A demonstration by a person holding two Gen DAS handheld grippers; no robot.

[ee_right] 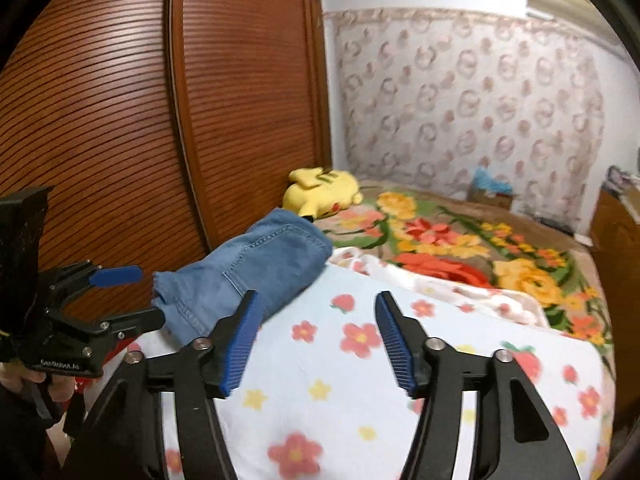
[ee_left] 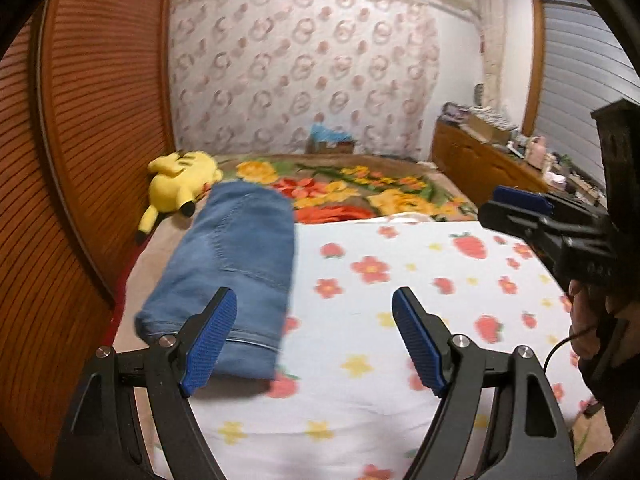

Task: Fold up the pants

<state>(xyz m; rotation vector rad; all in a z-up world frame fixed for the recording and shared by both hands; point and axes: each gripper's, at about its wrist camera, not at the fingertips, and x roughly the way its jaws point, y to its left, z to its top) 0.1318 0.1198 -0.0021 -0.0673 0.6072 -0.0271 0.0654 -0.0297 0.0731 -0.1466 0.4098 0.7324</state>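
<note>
Both grippers, left (ee_left: pixel 312 336) and right (ee_right: pixel 316 340), hovered above the sheet (ee_left: pixel 400 300), jaws apart and empty. Beyond them the jeans (ee_left: pixel 236 264) lay as a compact folded bundle at the bed's wardrobe side, near the plush (ee_left: pixel 180 184). Folding looked finished; nothing evidently remained.

One folded jeans (ee_left: pixel 236 264); one yellow plush (ee_left: pixel 180 184); two grippers (ee_left: pixel 312 316) (ee_right: pixel 316 320); two blankets (ee_left: pixel 400 300) (ee_left: pixel 360 188)

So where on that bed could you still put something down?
The white flowered blanket is bare from the folded jeans across to its right edge, under both open claws. The floral bedspread beyond is also free. The wardrobe side is crowded: jeans, then the yellow plush toy.
</note>
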